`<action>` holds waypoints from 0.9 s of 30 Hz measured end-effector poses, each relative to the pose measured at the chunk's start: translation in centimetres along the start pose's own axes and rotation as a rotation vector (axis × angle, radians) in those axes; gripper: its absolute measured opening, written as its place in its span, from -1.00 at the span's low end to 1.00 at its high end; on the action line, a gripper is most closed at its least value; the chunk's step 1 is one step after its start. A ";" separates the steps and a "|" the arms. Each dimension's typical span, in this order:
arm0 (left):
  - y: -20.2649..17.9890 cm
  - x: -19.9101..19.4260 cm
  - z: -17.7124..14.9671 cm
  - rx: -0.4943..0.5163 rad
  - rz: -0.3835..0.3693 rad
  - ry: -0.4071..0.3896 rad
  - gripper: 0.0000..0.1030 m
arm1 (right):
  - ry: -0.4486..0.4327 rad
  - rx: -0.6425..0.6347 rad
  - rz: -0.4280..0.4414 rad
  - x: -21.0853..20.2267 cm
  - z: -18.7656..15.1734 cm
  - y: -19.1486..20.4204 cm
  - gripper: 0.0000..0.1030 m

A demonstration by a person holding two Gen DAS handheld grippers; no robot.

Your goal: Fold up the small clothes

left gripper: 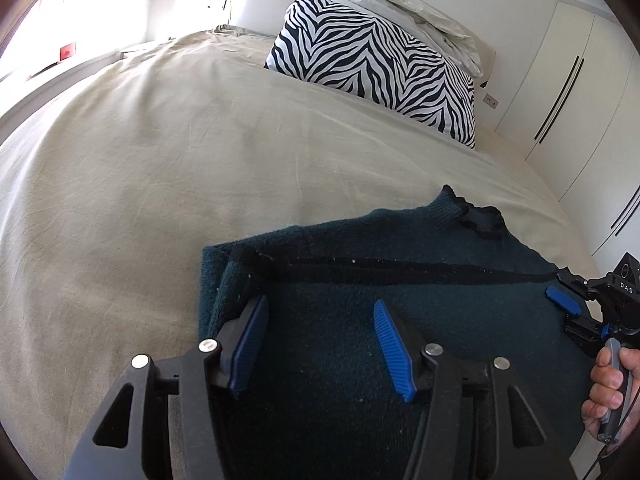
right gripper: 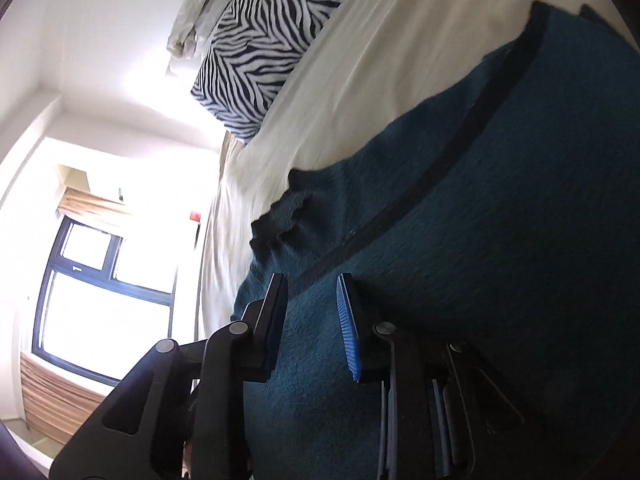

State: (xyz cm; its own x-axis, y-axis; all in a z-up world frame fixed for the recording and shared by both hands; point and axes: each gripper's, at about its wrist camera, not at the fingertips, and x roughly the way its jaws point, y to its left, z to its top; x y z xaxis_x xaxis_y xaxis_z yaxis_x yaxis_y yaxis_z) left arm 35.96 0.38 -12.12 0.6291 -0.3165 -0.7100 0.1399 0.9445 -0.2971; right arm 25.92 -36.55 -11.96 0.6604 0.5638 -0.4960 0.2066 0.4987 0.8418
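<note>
A dark teal knitted sweater [left gripper: 400, 252] with a black stripe lies partly folded on the beige bed; it also fills the right wrist view [right gripper: 500, 220]. My left gripper [left gripper: 320, 320] is open, its blue-padded fingers spread just above the sweater's near left part. My right gripper [right gripper: 310, 296] is open over the sweater's edge near the collar, rolled on its side. It also shows in the left wrist view [left gripper: 568, 308] at the sweater's right edge, held by a hand.
The beige bedsheet [left gripper: 160, 168] stretches left and ahead. A zebra-print pillow [left gripper: 380, 64] and a white pillow [left gripper: 404, 4] lie at the headboard. White wardrobe doors [left gripper: 568, 92] stand right of the bed. A window [right gripper: 104, 300] is beyond the bed.
</note>
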 end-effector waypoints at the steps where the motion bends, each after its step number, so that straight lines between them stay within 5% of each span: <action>1: -0.1 0.0 0.0 0.007 -0.001 -0.001 0.18 | -0.040 0.002 -0.034 -1.1 0.7 -0.8 -0.55; 2: -0.2 -0.1 -0.1 0.011 -0.004 -0.002 0.19 | -0.078 0.018 -0.057 -2.3 1.4 -1.9 -0.56; 4: -0.2 0.0 0.0 0.010 -0.010 -0.002 0.21 | -0.126 0.091 0.031 -4.5 2.5 -4.6 -0.68; 10: -0.7 0.3 -0.1 0.037 -0.001 -0.003 0.31 | -0.288 0.147 -0.068 -10.4 3.6 -8.4 -0.72; 14: -0.9 0.3 -0.2 0.052 0.011 -0.003 0.33 | -0.320 0.145 -0.104 -13.5 2.6 -8.8 -0.65; 19: -1.0 0.4 -0.3 0.059 0.019 -0.004 0.33 | -0.187 -0.039 -0.097 -12.5 -2.4 -2.6 -0.49; 23: -1.1 0.3 -0.3 0.069 0.031 -0.005 0.33 | 0.041 -0.146 -0.008 -7.1 -8.3 3.0 -0.14; 27: -1.1 0.3 -0.3 0.072 0.036 -0.005 0.33 | 0.224 -0.239 0.024 -1.9 -14.2 6.9 -0.13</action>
State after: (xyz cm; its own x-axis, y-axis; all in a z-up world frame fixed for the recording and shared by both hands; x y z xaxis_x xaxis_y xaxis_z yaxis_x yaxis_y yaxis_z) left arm 35.77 -0.79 -12.23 0.6383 -0.2824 -0.7161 0.1723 0.9591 -0.2247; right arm 15.85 -24.89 -8.21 0.4822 0.6949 -0.5335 0.0002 0.6089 0.7933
